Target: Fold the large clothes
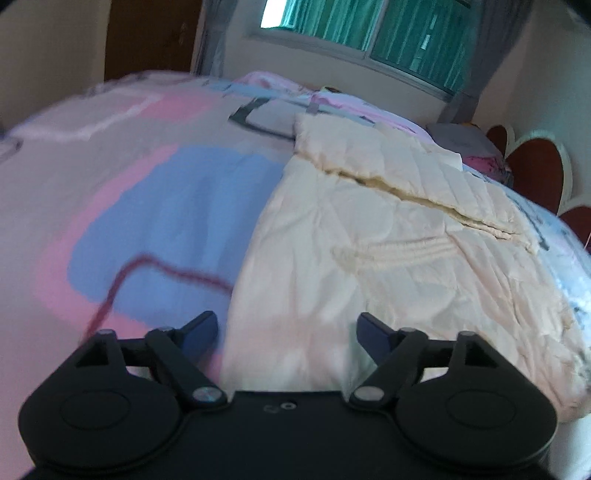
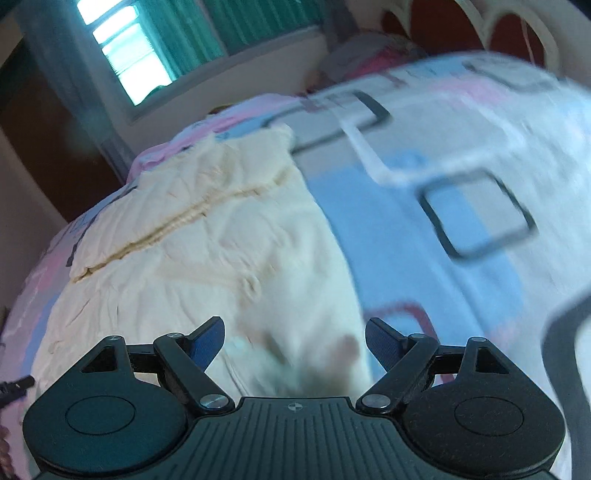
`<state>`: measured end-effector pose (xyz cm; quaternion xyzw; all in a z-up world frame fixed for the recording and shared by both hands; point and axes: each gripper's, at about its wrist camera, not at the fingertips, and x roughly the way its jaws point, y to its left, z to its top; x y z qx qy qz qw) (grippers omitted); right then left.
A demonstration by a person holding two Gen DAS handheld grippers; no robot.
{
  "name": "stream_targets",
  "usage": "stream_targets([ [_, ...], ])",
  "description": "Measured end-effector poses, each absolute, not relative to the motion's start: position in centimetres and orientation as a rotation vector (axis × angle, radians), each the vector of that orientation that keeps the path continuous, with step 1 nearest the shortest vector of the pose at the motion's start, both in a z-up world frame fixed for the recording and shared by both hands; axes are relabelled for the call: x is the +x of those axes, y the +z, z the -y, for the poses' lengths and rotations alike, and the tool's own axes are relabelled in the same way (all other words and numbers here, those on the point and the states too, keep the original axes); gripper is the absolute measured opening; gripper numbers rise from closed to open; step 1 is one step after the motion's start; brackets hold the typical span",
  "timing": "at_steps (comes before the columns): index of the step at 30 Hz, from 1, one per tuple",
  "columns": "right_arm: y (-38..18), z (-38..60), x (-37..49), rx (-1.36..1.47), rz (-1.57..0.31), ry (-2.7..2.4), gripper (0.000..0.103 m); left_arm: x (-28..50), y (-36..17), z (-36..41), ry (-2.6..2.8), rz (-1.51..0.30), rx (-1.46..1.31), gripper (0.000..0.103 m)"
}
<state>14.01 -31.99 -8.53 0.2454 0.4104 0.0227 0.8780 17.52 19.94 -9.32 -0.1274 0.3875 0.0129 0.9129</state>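
Garment (image 1: 388,236) flat on bed (image 1: 147,206), beyond both open tongs (image 1: 286,332)

Daylight enters through the window (image 1: 354,33) far beyond the tongs, its pane blown out to white glare in both views. The room is dim and soft, without hard shadows. Motion blur smears the patterned bedsheet (image 1: 122,206), most heavily near the right tongs (image 2: 294,345); the cream garment (image 1: 399,229) ahead stays sharper. Fisheye distortion bulges the bed and darkens the corners.
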Motion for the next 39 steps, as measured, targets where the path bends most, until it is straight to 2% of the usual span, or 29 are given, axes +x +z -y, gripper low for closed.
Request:
stream_targets([
  [5, -10.1, 33.3, 11.8, 0.613, -0.885, 0.058, 0.083, 15.0, -9.6, -21.3, -0.004, -0.793, -0.394, 0.077],
  [13, -11.2, 33.7, 11.5, 0.748, -0.897, 0.186, 0.083, 15.5, -11.3, -22.2, -0.093, -0.817, -0.580, 0.077],
  [16, -11.8, 34.1, 12.1, 0.791, -0.887, 0.177, 0.083, 16.3, -11.7, -22.5, -0.138, -0.816, -0.675, 0.071],
  [17, -12.0, 34.3, 12.2, 0.817, -0.886, 0.173, 0.073, 16.5, -11.9, -22.5, -0.155, -0.820, -0.699, 0.071],
  [18, -12.1, 34.4, 12.5, 0.831, -0.895, 0.172, 0.053, 16.6, -12.1, -22.4, -0.166, -0.822, -0.704, 0.066],
  [19, -12.3, 34.4, 13.0, 0.839, -0.918, 0.183, 0.041, 16.8, -12.2, -22.2, -0.171, -0.827, -0.693, 0.049],
  [20, -12.5, 34.3, 13.2, 0.845, -0.940, 0.205, 0.020, 17.0, -12.2, -21.9, -0.181, -0.842, -0.668, 0.030],
  [21, -12.3, 34.2, 13.1, 0.831, -0.942, 0.218, 0.016, 17.0, -12.1, -21.7, -0.196, -0.846, -0.653, 0.010],
  [22, -11.8, 34.3, 13.0, 0.826, -0.924, 0.232, 0.014, 16.8, -11.7, -21.6, -0.206, -0.815, -0.650, 0.008],
  [24, -10.6, 35.1, 12.3, 0.879, -0.852, 0.277, 0.013, 15.9, -10.6, -22.0, -0.227, -0.719, -0.686, 0.008],
  [26, -10.3, 35.7, 12.0, 0.888, -0.815, 0.287, 0.013, 15.9, -10.6, -22.2, -0.189, -0.729, -0.683, 0.008],
  [29, -12.9, 35.1, 13.3, 0.850, -0.976, 0.227, 0.013, 17.2, -12.9, -21.9, -0.117, -0.867, -0.661, 0.008],
  [34, -10.0, 36.1, 12.4, 0.903, -0.851, 0.276, 0.013, 16.5, -11.2, -22.2, -0.125, -0.772, -0.737, 0.007],
  [39, -5.6, 36.2, 13.3, 0.868, -0.769, 0.331, 0.013, 17.0, -7.2, -22.1, -0.161, -0.621, -0.781, 0.006],
])
